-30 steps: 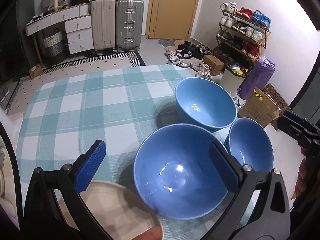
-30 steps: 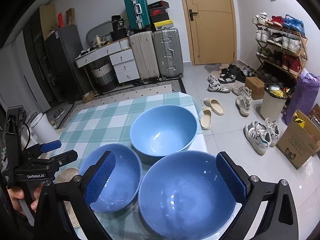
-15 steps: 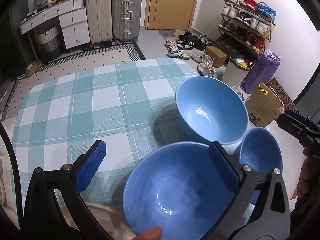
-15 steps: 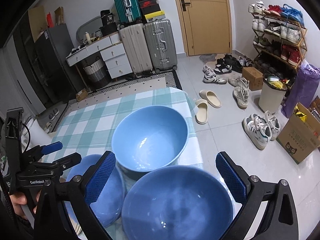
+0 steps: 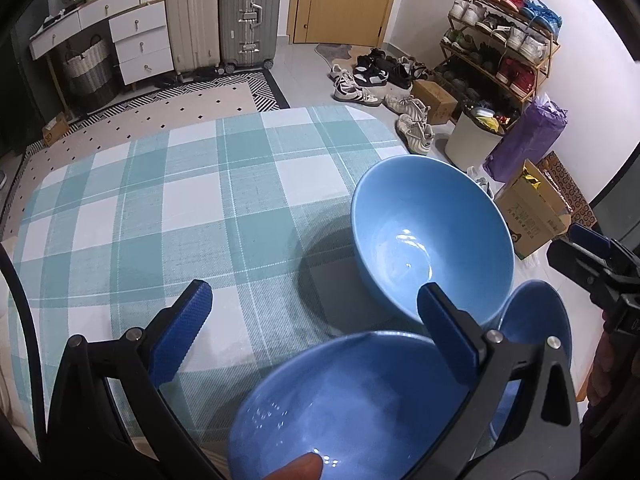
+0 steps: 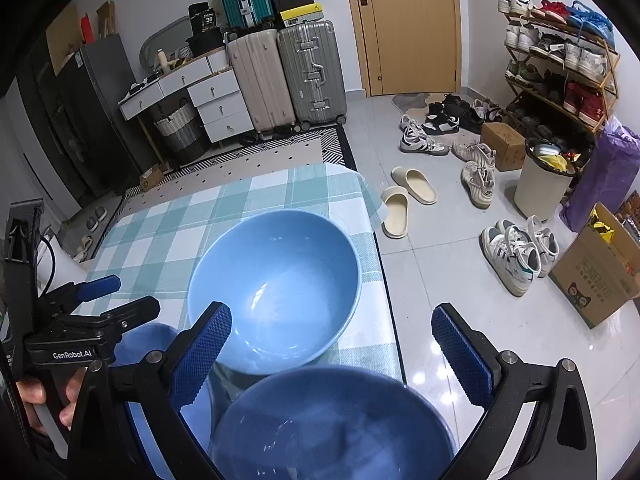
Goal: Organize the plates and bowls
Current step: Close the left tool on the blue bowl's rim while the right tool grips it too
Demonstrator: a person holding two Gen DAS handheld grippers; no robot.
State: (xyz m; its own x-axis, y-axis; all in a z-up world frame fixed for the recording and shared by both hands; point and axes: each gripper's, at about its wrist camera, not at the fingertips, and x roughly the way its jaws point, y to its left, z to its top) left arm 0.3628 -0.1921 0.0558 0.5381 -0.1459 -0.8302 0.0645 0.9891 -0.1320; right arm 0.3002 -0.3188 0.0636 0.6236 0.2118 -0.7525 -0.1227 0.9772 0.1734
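Observation:
Three blue bowls sit at the table's right end. The far bowl (image 5: pixel 432 236) (image 6: pixel 276 288) stands near the table edge. A second bowl (image 5: pixel 352 404) lies under my left gripper (image 5: pixel 316 324), which is open and above its far rim. The third bowl (image 6: pixel 332 424) (image 5: pixel 536 320) lies under my right gripper (image 6: pixel 332 344), also open. Neither gripper holds anything. In the right wrist view the left gripper's bowl (image 6: pixel 160 344) shows at the lower left.
The table has a teal and white checked cloth (image 5: pixel 180 208). Its right edge (image 6: pixel 380 280) drops to a tiled floor with shoes, slippers (image 6: pixel 408 192) and a cardboard box (image 6: pixel 596 276). Suitcases (image 6: pixel 288 76) and drawers stand beyond.
Both grippers have pulled back toward me and up, so the near bowls have slid to the bottom of each view. The cream plate has left the left wrist view. The jaws stay open.

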